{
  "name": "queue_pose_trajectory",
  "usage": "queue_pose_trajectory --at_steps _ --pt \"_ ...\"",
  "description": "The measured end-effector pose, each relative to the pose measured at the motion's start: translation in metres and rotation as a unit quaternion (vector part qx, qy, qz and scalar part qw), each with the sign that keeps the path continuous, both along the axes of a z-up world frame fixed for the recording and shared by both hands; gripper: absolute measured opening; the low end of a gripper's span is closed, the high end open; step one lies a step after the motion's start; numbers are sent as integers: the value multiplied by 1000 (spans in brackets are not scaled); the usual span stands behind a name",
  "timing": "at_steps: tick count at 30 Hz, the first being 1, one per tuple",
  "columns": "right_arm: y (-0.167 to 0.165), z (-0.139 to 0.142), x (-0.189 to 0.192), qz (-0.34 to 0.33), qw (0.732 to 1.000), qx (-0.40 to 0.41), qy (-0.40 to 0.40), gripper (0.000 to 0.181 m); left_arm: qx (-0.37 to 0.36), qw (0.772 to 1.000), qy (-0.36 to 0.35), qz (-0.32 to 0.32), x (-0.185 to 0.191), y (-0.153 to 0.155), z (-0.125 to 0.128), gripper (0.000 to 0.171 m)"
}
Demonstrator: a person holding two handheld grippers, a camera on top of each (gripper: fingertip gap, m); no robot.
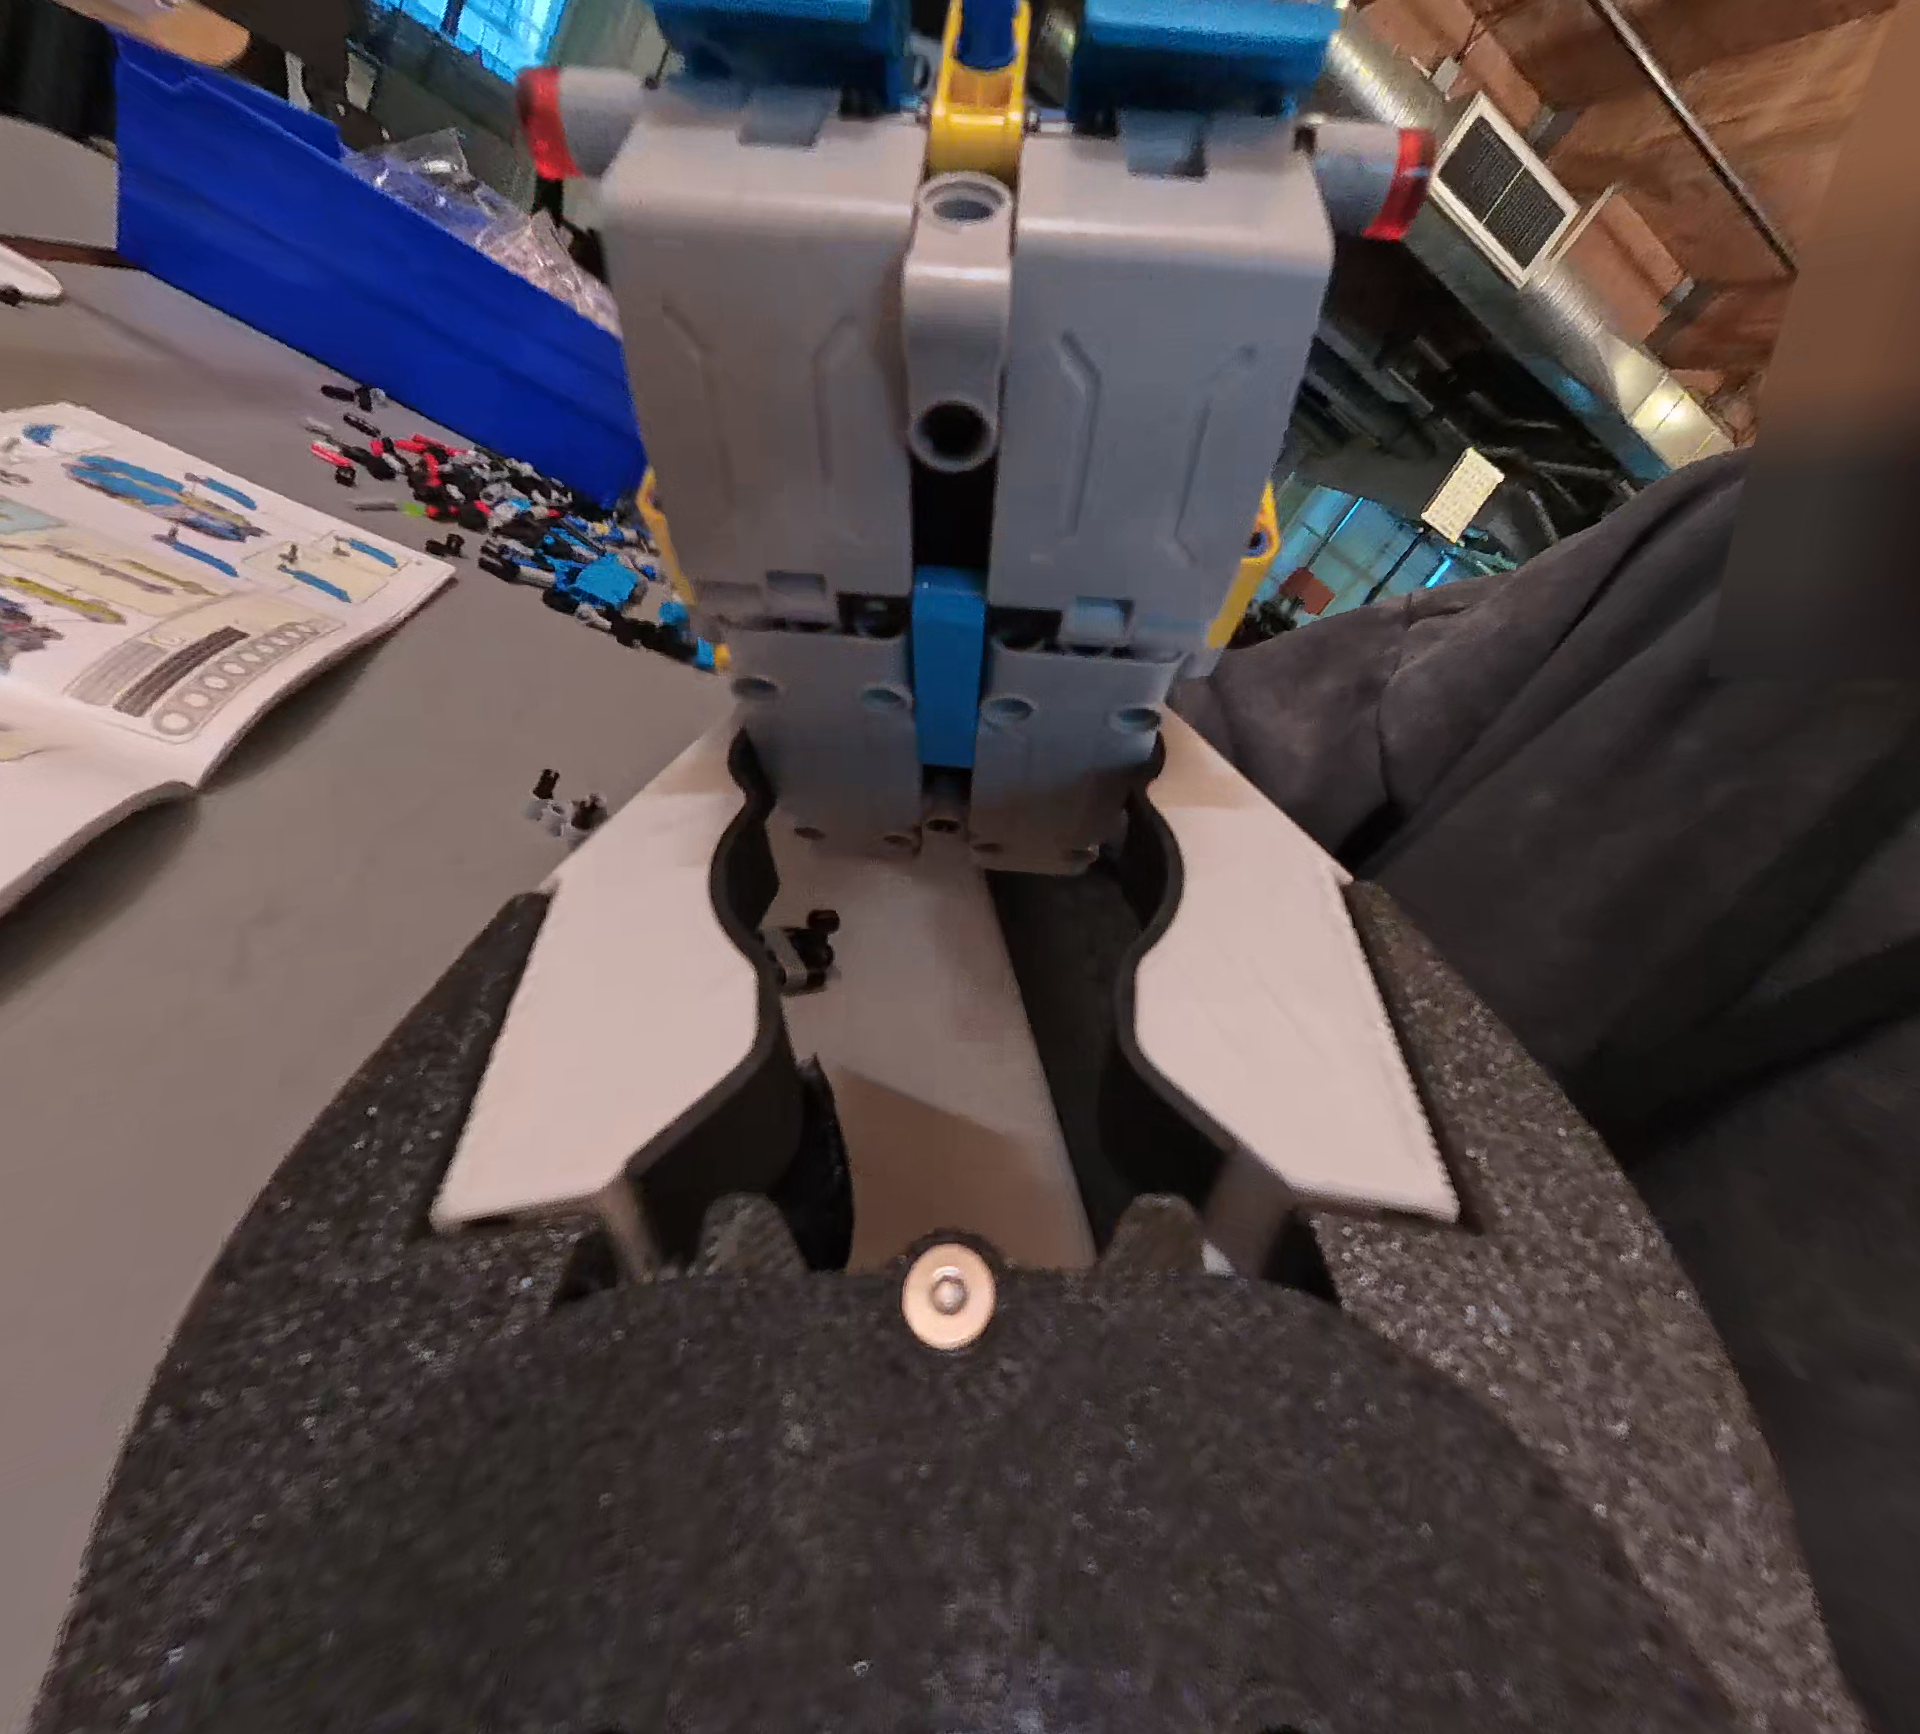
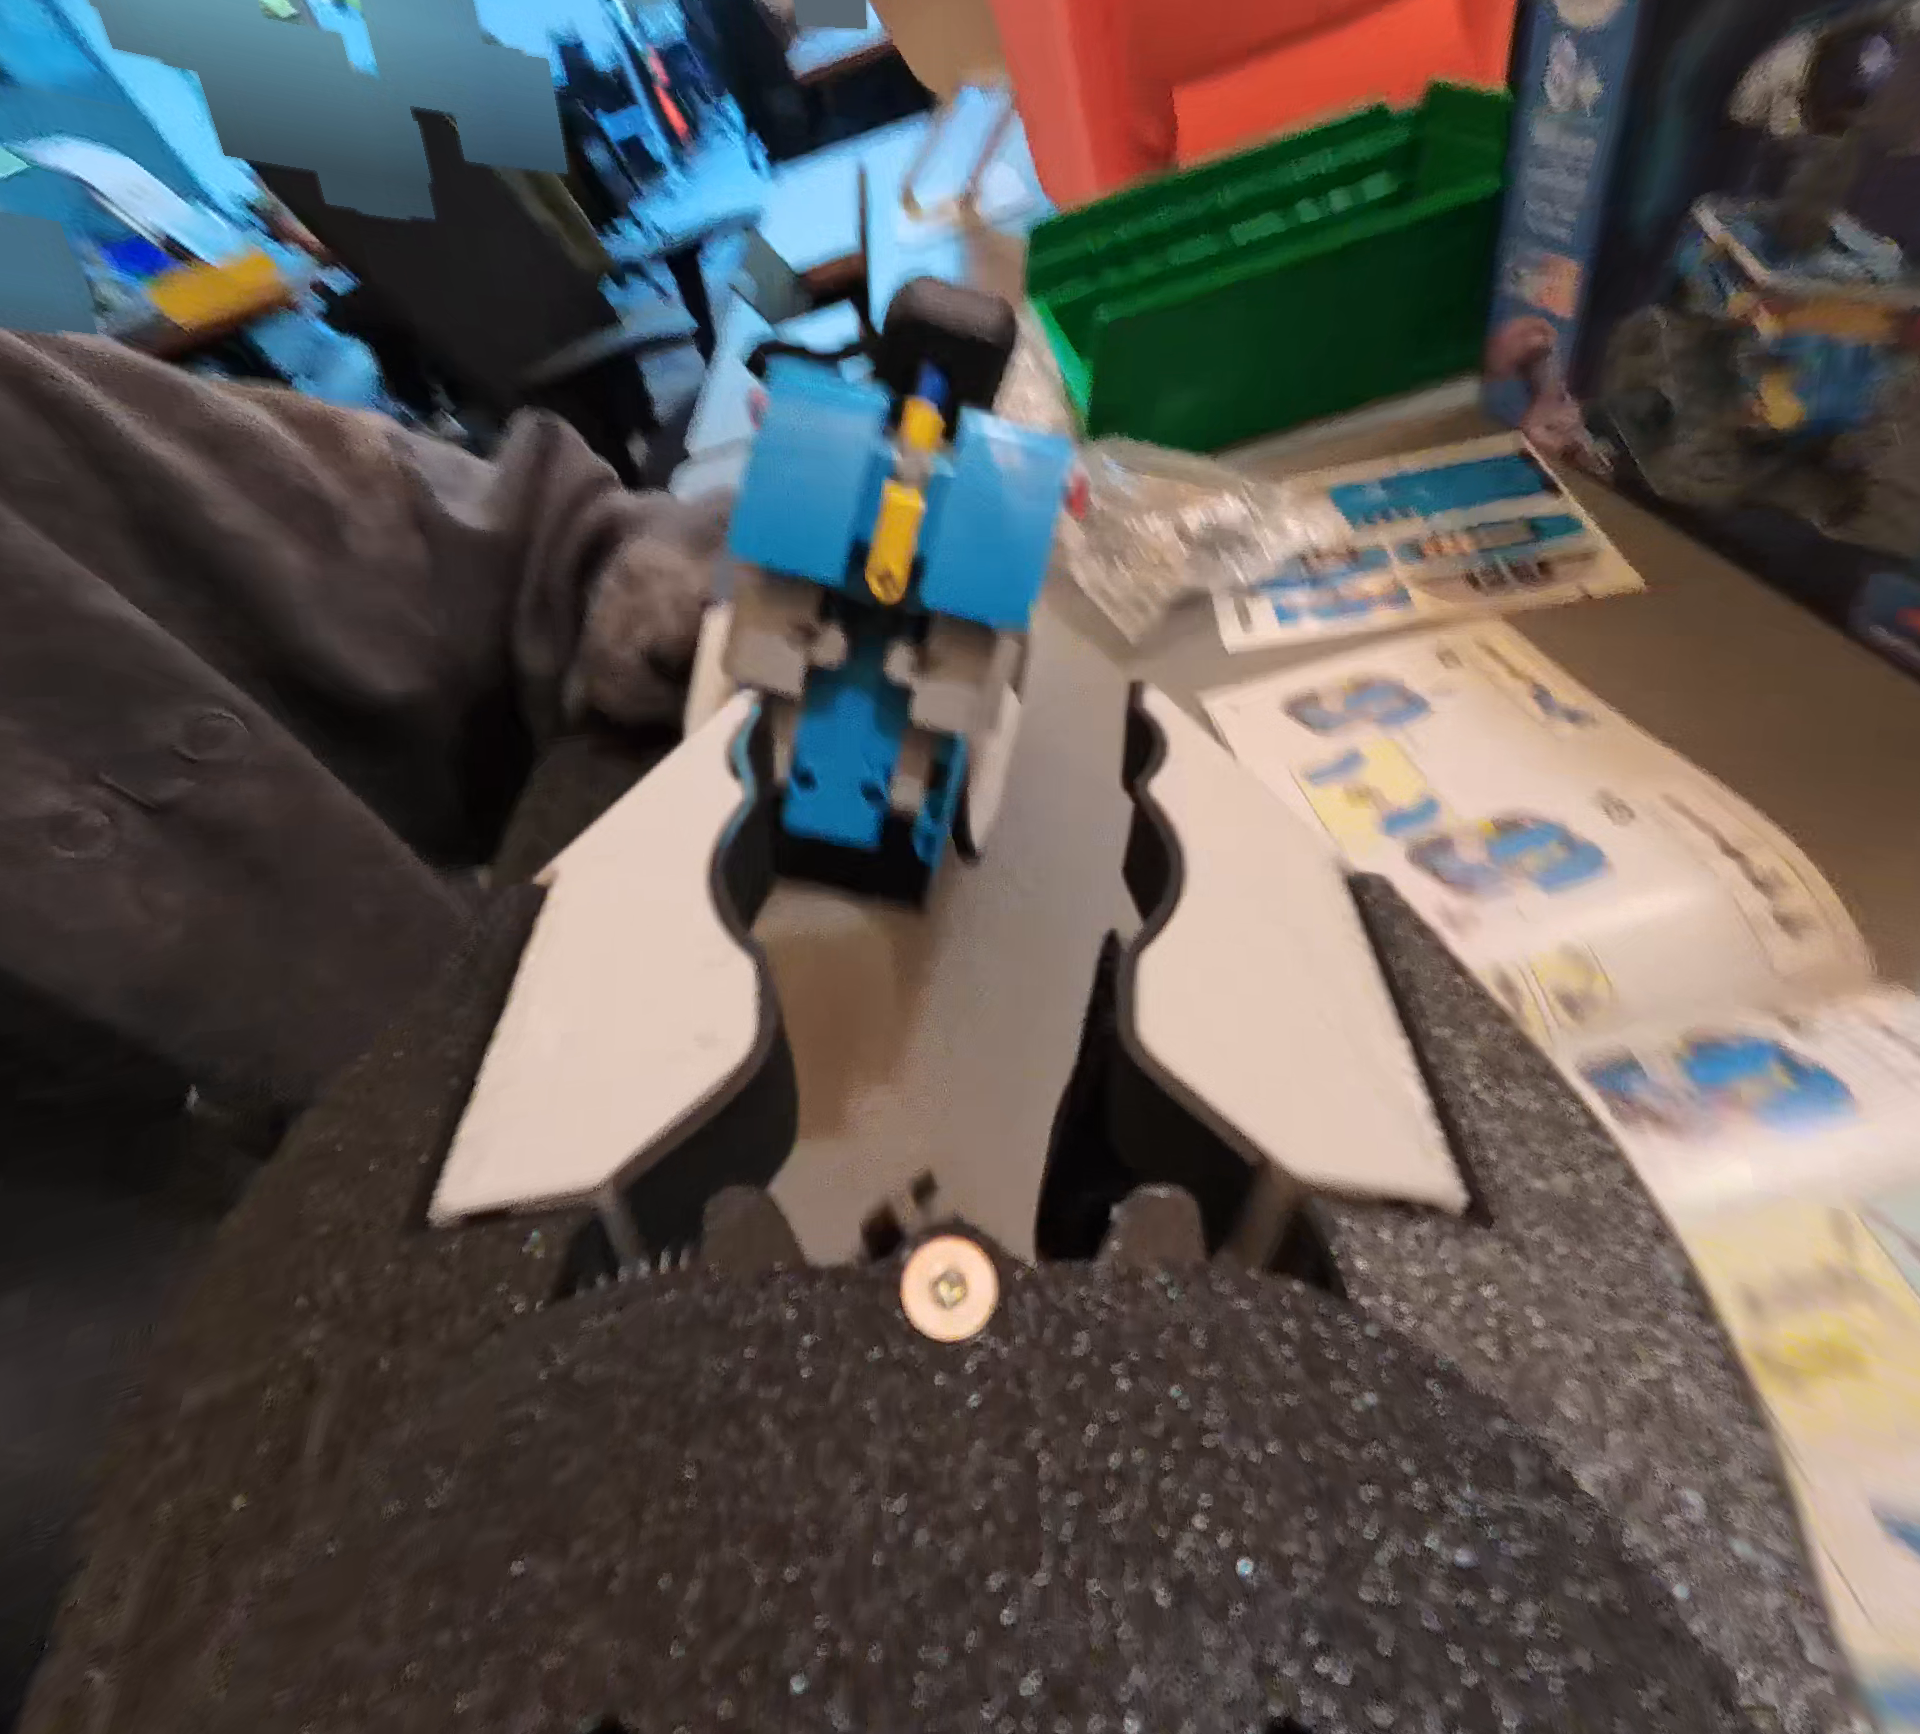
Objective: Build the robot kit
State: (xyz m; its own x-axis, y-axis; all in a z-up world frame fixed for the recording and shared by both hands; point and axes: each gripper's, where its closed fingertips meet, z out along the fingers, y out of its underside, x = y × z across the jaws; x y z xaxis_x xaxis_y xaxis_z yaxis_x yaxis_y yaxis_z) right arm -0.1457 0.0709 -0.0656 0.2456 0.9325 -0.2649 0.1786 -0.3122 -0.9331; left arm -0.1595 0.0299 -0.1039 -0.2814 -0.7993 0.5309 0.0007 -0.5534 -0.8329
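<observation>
Jaws of the left gripper (image 1: 945, 791) are clamped on the near end of a grey, blue and yellow brick model (image 1: 961, 396), held up above the grey counter (image 1: 260, 957). Left of it lie an open instruction booklet (image 1: 156, 583), a scatter of small loose pieces (image 1: 520, 521) and a blue bin (image 1: 343, 271). The right gripper (image 2: 940, 780) has its jaws apart, empty, with the same model just beyond its left finger. A green bin (image 2: 1278, 302) sits far right.

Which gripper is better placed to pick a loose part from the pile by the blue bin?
Right, probably. The left gripper is shut on the grey brick model, though the pile lies on its side. The right gripper is open, touching nothing.
</observation>
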Motion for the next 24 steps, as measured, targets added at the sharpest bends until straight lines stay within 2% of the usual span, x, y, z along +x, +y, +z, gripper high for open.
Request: queue_pose_trajectory --at_steps 2,4,6,8,10,13,16,18,20,22,24 --pt "-1 -35 29 -15 994 -24 -104 61 3 1000 -22 12 -7 4 8 66" --pt "-4 -91 63 -39 972 -48 -226 59 18 999 -32 34 -15 11 12 67" --pt "-3 -128 80 -71 959 -67 -267 53 45 997 -31 55 -21 16 13 67" --pt "-4 -150 88 -91 947 -69 -300 49 41 996 -45 65 -26 21 18 67" --pt "-5 -157 92 -98 939 -42 -326 39 29 995 -55 72 -28 25 19 67" --pt "-2 -165 91 -100 933 -31 -344 37 20 996 -47 72 -28 28 15 67" --pt "0 -165 84 -90 936 -21 -340 10 14 997 -45 65 -28 28 13 67" --pt "-6 -163 93 -73 926 -35 -368 7 11 997 -40 65 -27 28 11 67" --pt "-21 -150 107 -54 913 -70 -398 7 7 997 -35 64 -27 29 9 67" --pt "-46 -139 125 -30 884 -131 -448 7 5 997 -30 66 -27 30 7 67" --pt "-62 -139 158 -25 817 -157 -554 7 6 998 -27 65 -26 29 6 67"
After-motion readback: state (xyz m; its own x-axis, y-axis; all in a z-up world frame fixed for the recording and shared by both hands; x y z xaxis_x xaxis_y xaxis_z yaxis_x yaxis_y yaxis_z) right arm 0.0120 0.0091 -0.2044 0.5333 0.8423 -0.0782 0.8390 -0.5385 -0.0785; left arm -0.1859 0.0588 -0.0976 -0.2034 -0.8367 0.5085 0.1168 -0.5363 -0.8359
